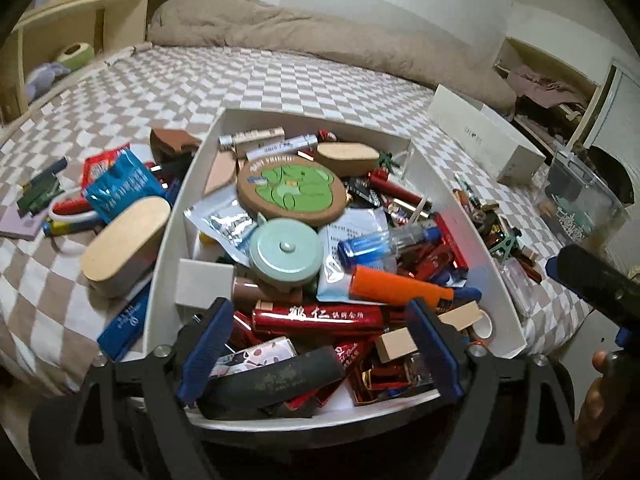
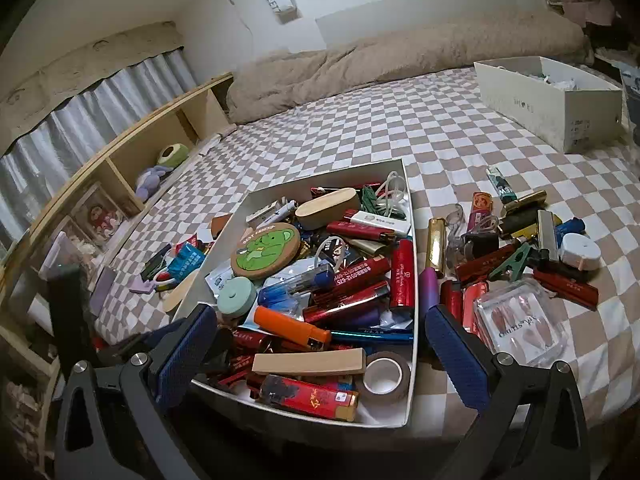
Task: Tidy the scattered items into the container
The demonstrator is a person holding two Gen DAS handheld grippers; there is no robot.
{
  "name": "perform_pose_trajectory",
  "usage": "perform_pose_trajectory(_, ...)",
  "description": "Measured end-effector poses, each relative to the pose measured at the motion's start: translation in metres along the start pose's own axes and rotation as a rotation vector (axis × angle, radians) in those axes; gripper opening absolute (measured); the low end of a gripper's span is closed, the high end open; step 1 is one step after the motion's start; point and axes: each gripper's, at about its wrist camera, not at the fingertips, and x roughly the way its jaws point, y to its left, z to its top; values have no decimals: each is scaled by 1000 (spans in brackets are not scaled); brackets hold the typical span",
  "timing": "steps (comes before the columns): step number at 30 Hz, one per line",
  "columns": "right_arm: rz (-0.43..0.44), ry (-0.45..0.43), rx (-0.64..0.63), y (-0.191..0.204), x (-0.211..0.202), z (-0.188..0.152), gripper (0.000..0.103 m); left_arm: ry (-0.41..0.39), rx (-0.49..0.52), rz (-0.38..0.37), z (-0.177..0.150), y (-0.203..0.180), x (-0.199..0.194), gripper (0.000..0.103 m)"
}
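Observation:
A white box [image 1: 168,236] sits on the checkered bed, heaped with lighters, a green bear coaster [image 1: 291,190], a mint round tin [image 1: 286,250] and an orange lighter [image 1: 400,286]. It also shows in the right wrist view [image 2: 412,216]. My left gripper [image 1: 320,354] is open over the box's near end, above a black cylinder [image 1: 276,380]. My right gripper [image 2: 320,352] is open over the box's near edge, holding nothing. Loose items lie left of the box, such as a blue packet [image 1: 120,188], and right of it, such as a gold lighter [image 2: 436,246].
A clear plastic case [image 2: 520,328] and a white tape measure [image 2: 580,252] lie at the right. A long white carton [image 2: 552,96] stands at the far right of the bed. A beige duvet [image 2: 360,64] lies at the back. Wooden shelves [image 2: 120,156] line the left.

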Motion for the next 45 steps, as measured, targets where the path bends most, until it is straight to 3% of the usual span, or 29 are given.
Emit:
perform_pose_trajectory(24, -80, -38, -42, 9, -28, -14, 103, -95, 27, 47, -1, -5, -53, 91)
perform_pose_trajectory(28, -97, -50, -67, 14, -32, -16, 103, -118, 33, 62, -3, -6, -62, 99)
perform_pose_trajectory(38, -174, -60, -104, 19, -36, -22, 103, -146, 33, 86, -6, -4, -75, 103)
perform_pose_trajectory(45, -200, -65, -133, 22, -37, -25, 103, -122, 28, 118, -9, 1, -76, 103)
